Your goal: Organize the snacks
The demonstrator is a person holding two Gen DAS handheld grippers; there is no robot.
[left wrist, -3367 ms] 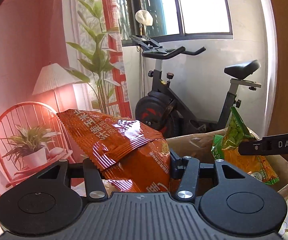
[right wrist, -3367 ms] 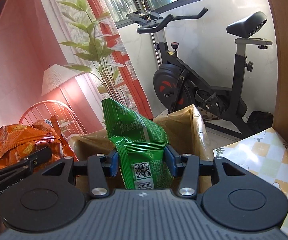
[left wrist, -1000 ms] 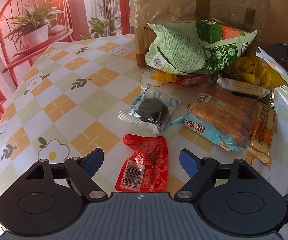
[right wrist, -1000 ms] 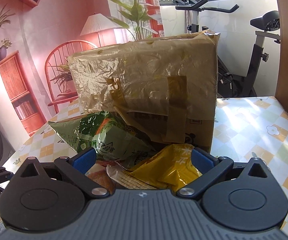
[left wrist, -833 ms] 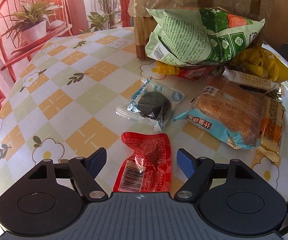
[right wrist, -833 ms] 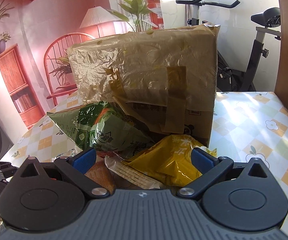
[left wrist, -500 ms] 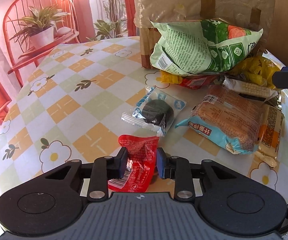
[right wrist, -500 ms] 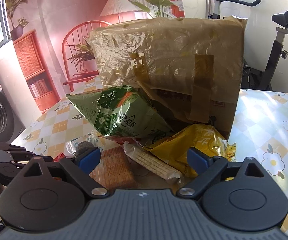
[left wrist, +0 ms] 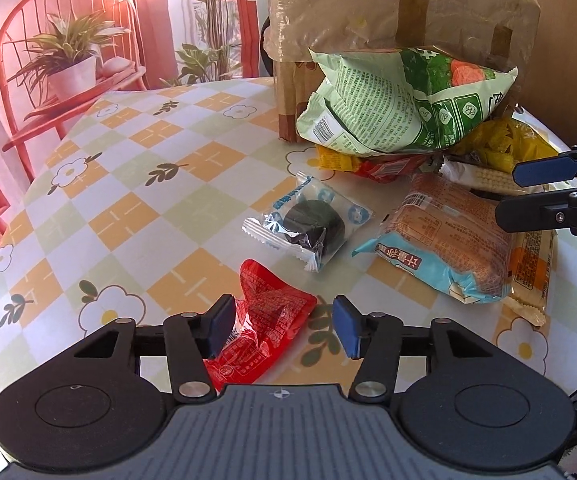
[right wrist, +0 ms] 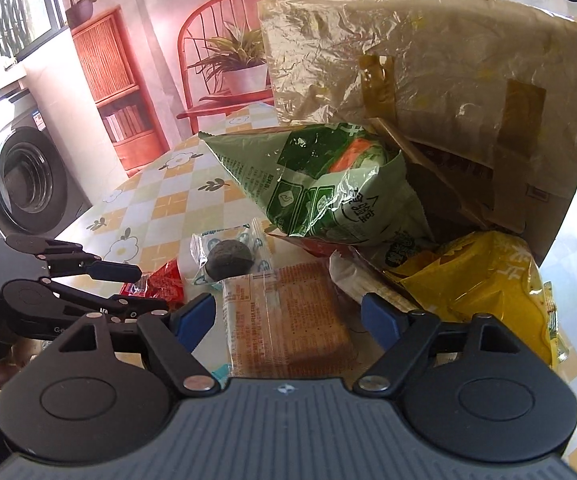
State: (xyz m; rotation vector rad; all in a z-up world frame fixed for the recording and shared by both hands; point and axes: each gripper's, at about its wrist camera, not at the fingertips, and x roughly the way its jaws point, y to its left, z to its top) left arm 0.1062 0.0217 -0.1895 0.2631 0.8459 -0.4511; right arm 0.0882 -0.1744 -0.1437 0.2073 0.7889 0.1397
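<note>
- left gripper (left wrist: 284,326) sits low over the checked tablecloth (left wrist: 128,208). its jaws have just been opening back up, and the red sachet (left wrist: 266,338) lies between them, crumpled. the left pad looks like it touches the wrapper edge, the right pad stands clear, so nothing is clamped.
- in the left wrist view, a clear packet with a dark round cake (left wrist: 314,226) lies flat at about 12 o'clock from the sachet, close but apart.
- at 2 o'clock from the sachet there's the blue-edged bread pack (left wrist: 444,240), and an orange-wrapped bar (left wrist: 532,268) is pressed along its right side.
- right gripper (right wrist: 288,322) is tilted down over that same bread pack (right wrist: 288,320). its jaws have just been closing but they're apart, with the pack lying between the pads and gaps on both sides. no grip.
- from the right wrist view, the green and white chip bag (right wrist: 320,192) is at 12 o'clock, leaning against the taped cardboard box (right wrist: 448,80).
- the yellow bag (right wrist: 484,284) sits at 3 o'clock from the bread, right under the box front.
- a long pale wafer pack (right wrist: 364,284) is wedged between the bread and the yellow bag.
- something red and yellow pokes out under the chip bag, can't tell what it is.
</note>
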